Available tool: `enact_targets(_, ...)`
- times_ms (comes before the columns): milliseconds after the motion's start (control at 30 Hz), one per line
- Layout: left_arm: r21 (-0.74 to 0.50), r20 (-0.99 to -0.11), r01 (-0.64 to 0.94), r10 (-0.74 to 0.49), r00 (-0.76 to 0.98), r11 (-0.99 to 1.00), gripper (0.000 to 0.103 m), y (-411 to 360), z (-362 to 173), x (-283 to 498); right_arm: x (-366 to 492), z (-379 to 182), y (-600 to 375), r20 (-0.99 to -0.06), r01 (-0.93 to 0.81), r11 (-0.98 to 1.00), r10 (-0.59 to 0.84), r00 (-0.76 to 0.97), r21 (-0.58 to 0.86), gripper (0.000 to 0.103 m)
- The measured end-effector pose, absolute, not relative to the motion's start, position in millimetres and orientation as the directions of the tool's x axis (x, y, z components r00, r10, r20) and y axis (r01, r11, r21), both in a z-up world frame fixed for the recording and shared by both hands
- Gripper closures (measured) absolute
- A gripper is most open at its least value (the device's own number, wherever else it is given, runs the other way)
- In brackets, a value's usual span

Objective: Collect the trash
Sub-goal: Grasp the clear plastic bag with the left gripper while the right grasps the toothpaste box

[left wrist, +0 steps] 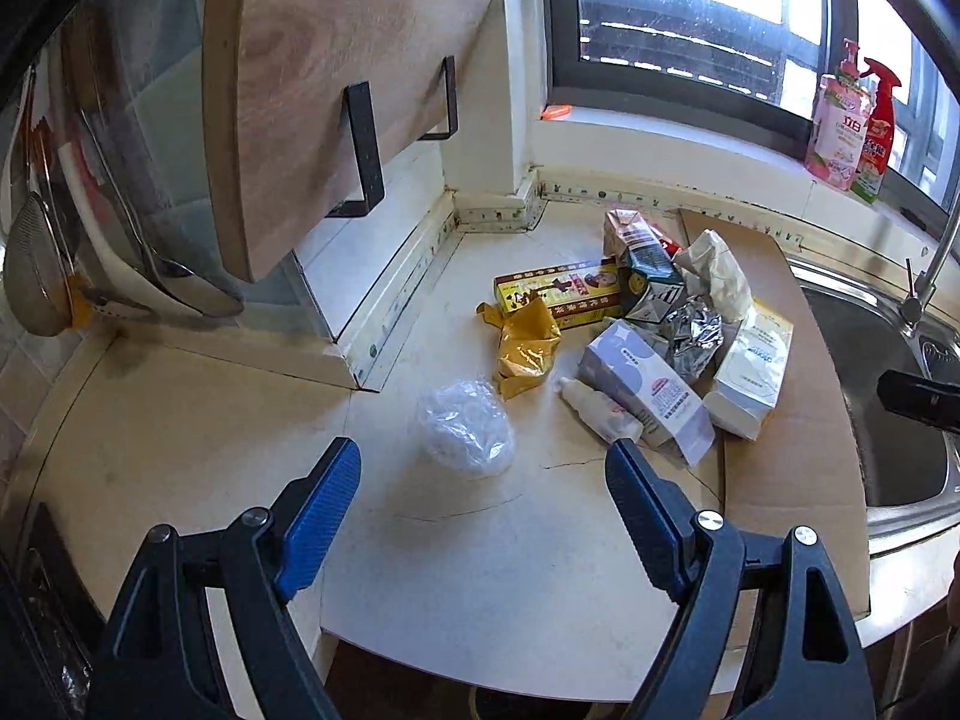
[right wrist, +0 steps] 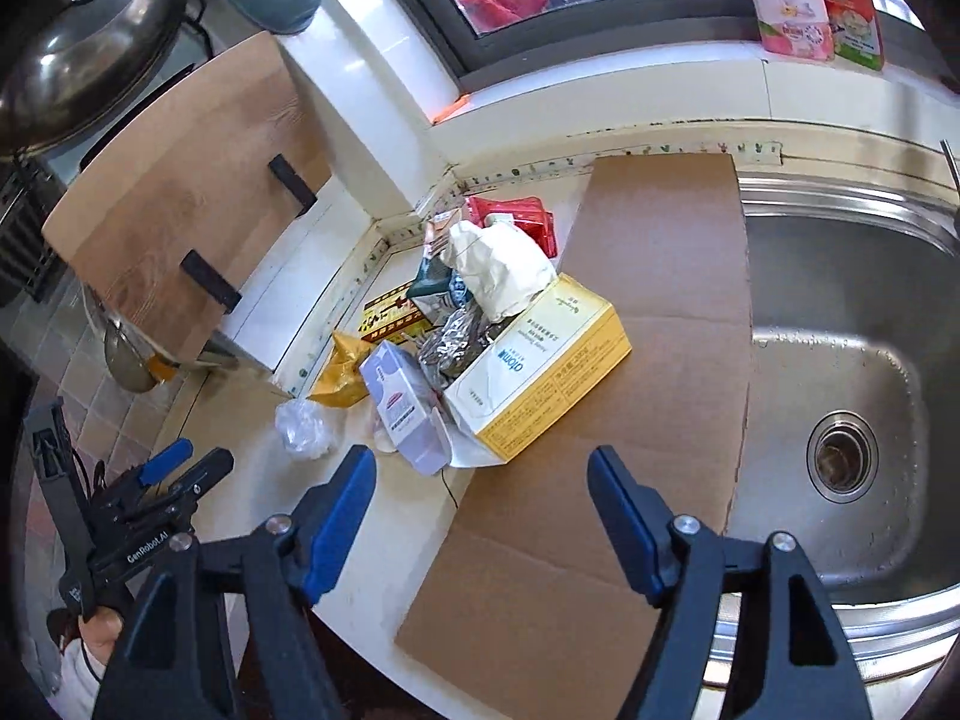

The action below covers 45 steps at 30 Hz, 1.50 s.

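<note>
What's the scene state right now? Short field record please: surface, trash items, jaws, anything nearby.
surface: pale kitchen countertop with a flat brown cardboard sheet beside the steel sink
trash pile: yellow-and-white carton box, lilac-and-white small box, crumpled silver foil, mustard-yellow plastic wrapper, red-and-yellow flat box
loose item: clear crumpled plastic bag, apart from the pile, on the counter
left gripper: jaws open, empty
right gripper: jaws open, empty
windowsill: pink pump bottle, red spray bottle
</note>
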<state>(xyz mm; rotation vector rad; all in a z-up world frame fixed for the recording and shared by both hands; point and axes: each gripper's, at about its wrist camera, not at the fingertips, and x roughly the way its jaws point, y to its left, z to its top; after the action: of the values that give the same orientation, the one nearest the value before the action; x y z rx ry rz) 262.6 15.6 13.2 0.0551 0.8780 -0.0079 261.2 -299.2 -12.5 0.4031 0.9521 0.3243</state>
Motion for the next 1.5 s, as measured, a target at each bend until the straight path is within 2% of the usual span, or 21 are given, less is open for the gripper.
enact_targets(267,0.052,-0.829,0.083,-0.004,0.560,0.995,0.019,31,-28,298,267,-26,-315,-0.694,0.003,0.863,0.404,0.596,0.504,0.027)
enact_targets(333,0.043,-0.835,0.114,-0.027,0.550,0.993,0.008,31,-34,306,271,-32,-313,-0.699,0.036,0.857,0.393,0.597,0.514,0.026)
enact_targets(467,0.045,-0.847,0.143,-0.038,0.530,0.989,0.008,29,-46,321,286,-38,-303,-0.709,0.091,0.848,0.372,0.599,0.522,0.026)
enact_targets(767,0.021,-0.867,0.118,-0.041,0.497,0.993,0.008,40,-59,342,351,-74,-273,-0.846,0.272,0.879,0.228,0.482,0.392,0.025)
enact_targets(967,-0.042,-0.882,0.069,-0.070,0.467,0.997,0.010,48,-64,360,369,-87,-255,-0.872,0.311,0.865,0.244,0.425,0.394,0.025)
enact_targets(1067,-0.047,-0.890,0.040,-0.060,0.452,0.998,0.024,48,-72,367,371,-88,-242,-0.884,0.318,0.885,0.186,0.428,0.340,0.024)
enact_targets(1167,-0.065,-0.908,-0.003,-0.058,0.416,0.998,0.053,52,-85,371,369,-88,-231,-0.895,0.309,0.911,0.123,0.429,0.273,0.025)
enact_targets(1233,-0.081,-0.902,-0.030,-0.060,0.427,0.996,0.057,57,-88,368,366,-88,-228,-0.899,0.302,0.921,0.100,0.426,0.246,0.034)
enact_targets(1300,-0.083,-0.895,-0.031,-0.061,0.441,0.996,0.062,59,-86,361,361,-88,-230,-0.894,0.295,0.913,0.139,0.427,0.282,0.046)
enact_targets(1500,-0.084,-0.866,0.000,-0.073,0.495,0.996,0.065,65,-59,325,323,-58,-243,-0.839,0.258,0.887,0.217,0.498,0.383,0.048)
